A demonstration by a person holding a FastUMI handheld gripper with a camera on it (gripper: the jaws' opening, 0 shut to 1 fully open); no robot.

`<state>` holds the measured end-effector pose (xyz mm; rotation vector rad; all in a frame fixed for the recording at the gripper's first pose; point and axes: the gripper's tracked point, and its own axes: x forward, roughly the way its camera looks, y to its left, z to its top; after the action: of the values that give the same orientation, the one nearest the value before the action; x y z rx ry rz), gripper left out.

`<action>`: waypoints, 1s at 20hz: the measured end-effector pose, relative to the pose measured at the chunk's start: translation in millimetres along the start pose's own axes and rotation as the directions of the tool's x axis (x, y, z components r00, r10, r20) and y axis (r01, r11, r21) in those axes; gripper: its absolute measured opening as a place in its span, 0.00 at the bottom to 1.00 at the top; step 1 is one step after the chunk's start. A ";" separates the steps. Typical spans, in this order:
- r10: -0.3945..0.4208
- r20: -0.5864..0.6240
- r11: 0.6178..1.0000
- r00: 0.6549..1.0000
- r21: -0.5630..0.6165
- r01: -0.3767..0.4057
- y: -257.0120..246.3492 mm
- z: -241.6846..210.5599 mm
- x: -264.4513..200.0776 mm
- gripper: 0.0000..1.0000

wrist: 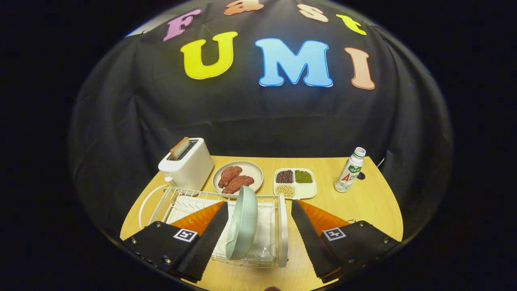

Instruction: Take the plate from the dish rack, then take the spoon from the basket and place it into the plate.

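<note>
**Tongs spread over the rack, plate upright between them**

The tongs are spread wide and pinch nothing; the pale green plate stands on edge in the white wire dish rack, between the two fingers and touching neither. The rack sits at the near edge of the wooden surface, toward its left corner. Beyond it, along the far edge, stand a white toaster with a slice in its slot, a round dish of meat patties, a divided tray of beans, and a small bottle toward the right.
</note>
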<state>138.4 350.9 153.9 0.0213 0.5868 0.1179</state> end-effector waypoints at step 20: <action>-0.274 -0.231 0.960 0.934 -0.125 0.250 7.9 -35.1 53.0 0.26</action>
<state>161.9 364.5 95.9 -0.1652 0.8262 -0.1145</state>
